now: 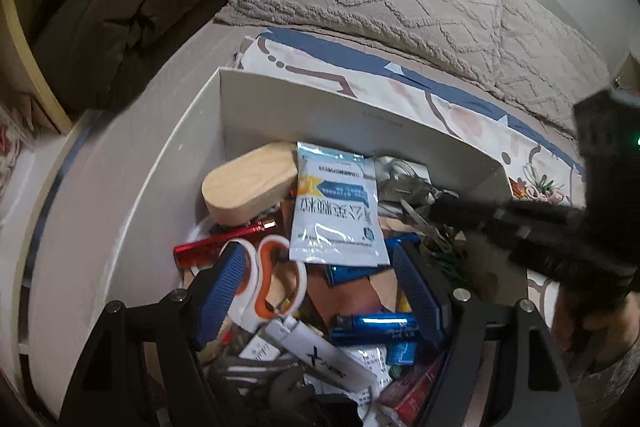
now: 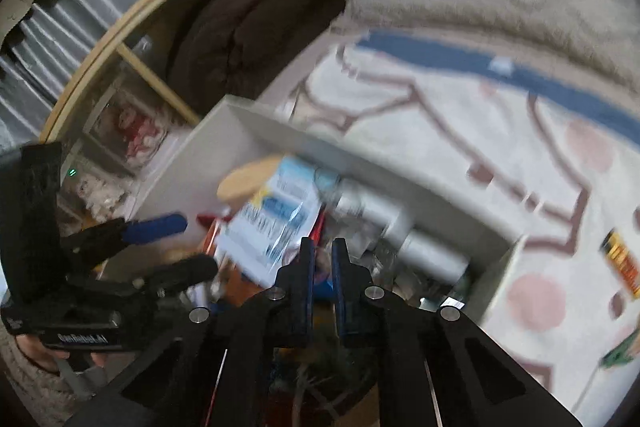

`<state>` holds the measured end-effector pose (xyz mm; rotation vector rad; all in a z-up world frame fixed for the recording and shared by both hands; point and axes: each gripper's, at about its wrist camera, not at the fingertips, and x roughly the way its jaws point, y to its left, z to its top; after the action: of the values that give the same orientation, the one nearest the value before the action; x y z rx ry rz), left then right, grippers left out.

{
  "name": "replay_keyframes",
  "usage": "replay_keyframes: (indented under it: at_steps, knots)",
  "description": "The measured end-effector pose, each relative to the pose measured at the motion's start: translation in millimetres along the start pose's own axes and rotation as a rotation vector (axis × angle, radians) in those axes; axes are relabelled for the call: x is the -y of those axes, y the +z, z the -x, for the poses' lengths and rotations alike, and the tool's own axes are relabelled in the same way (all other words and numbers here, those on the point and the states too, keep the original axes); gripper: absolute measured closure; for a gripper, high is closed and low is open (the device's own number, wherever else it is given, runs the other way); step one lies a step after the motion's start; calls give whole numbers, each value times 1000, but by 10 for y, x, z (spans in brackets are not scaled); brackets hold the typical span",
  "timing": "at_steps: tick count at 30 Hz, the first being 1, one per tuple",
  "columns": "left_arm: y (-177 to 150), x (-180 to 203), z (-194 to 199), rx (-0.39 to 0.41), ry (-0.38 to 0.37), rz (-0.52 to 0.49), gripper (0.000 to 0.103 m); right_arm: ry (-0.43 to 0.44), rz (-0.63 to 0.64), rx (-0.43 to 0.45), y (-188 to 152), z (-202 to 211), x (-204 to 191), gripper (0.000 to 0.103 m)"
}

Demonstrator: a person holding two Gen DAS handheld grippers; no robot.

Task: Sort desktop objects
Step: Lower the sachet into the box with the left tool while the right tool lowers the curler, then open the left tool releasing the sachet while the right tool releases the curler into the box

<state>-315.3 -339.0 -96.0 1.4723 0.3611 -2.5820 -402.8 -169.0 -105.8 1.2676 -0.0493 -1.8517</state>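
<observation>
Fingers [image 1: 224,279] of left gripper [image 1: 320,283] spread over scissors [image 1: 276,283], sachet [image 1: 336,207].

white box [image 1: 120,195], orange-white scissors [image 1: 272,279]

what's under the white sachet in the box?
The white sachet lies on top of the pile in the white box. A blue lighter sticks out below its lower edge, and the wooden case sits beside it. Whatever lies beneath its middle is covered.
</observation>
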Motion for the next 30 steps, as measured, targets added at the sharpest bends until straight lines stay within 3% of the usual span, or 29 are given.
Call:
replay_keyframes:
  at_steps: [5, 15, 22, 30]
  knots:
    - [-66, 15, 30, -4, -3, 2, 27, 16, 11, -26, -105, -42, -116, 94]
    - [-138, 58, 124, 22, 15, -28, 27, 9, -21, 66, -131, 313, -155, 94]
    - [-183, 129, 240, 46, 5, -40, 27, -36, -12, 97, -219, 504, -184, 93]
    - [-259, 203, 344, 59, 18, -59, 27, -146, 26, 126, -374, 642, -224, 93]
